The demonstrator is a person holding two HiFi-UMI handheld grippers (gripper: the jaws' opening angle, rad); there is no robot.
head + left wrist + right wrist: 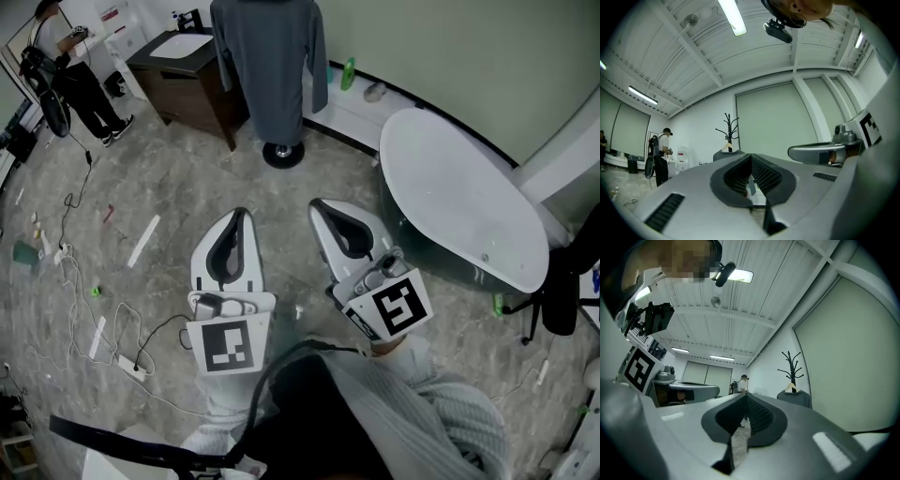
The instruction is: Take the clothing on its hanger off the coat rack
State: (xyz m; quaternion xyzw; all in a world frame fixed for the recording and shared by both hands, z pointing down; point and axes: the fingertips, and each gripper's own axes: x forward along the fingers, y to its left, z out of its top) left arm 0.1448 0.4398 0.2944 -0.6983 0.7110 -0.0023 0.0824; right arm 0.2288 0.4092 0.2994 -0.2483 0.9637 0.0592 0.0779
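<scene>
A grey garment [267,56] hangs on a wooden hanger from the black coat rack, whose round base [282,153] stands on the floor ahead of me. Both grippers are held low and well short of it. My left gripper [241,214] and right gripper [317,203] point toward the rack, both shut with nothing between the jaws. In the left gripper view the rack [730,125] and garment [727,153] rise beyond the shut jaws of the left gripper [751,158]. The right gripper view shows the rack [791,365], the hanger [791,387] and the garment [796,398] to the right of the right gripper [744,397].
A white oval table [464,197] stands to the right of the rack. A dark cabinet [187,80] sits to its left. A person [75,80] stands at the far left. Cables and a power strip [127,364] lie on the floor at left. A black chair [562,281] is at right.
</scene>
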